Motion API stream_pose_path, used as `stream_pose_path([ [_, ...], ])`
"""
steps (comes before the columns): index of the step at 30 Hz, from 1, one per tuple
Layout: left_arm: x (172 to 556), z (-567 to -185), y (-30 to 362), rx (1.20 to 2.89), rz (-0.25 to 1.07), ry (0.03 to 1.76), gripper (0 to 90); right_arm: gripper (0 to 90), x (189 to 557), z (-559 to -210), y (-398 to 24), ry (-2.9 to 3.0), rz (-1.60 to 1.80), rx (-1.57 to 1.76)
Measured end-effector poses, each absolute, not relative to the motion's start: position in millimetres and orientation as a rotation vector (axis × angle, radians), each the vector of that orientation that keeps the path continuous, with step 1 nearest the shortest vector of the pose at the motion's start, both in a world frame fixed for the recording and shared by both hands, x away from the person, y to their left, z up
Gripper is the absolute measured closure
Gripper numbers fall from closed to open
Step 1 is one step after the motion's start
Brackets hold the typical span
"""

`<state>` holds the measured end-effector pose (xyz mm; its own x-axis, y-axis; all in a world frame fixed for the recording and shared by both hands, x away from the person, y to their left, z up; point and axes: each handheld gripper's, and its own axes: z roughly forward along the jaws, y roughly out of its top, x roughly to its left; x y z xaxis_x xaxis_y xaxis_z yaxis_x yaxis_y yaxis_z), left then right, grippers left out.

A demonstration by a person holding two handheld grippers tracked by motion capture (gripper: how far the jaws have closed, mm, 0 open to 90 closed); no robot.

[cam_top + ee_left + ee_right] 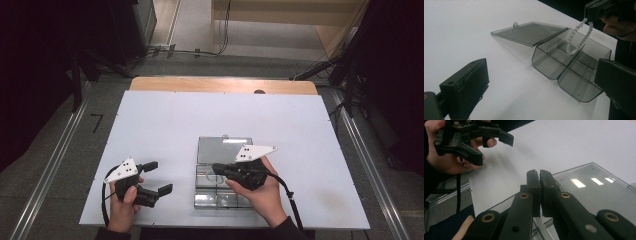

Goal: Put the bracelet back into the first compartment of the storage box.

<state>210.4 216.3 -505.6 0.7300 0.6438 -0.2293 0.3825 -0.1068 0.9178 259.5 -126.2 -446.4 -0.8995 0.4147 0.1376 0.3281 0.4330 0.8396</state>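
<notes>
Black tongs (216, 168), white tri plates, dark sleeves.

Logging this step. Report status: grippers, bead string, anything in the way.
Right gripper shut on white bead string, hanging over the open clear compartment box. Left gripper open, empty, off to the box's side. Lid laid flat; nothing in the way.

open lid (224, 150) behind box (218, 199) (table (165, 125) free)

The right gripper (539, 176), fingers pressed together, hovers over the clear box's lid (596, 187).
</notes>
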Motion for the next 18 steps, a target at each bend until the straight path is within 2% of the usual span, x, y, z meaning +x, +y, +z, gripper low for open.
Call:
stream_pose_path([
  [18, 210.4, -505.9, 216.4, 1.727, 0.268, 0.818, 0.0, 85.5, 260.7, -457.7, -113.0, 2.603, 1.483, 0.677],
])
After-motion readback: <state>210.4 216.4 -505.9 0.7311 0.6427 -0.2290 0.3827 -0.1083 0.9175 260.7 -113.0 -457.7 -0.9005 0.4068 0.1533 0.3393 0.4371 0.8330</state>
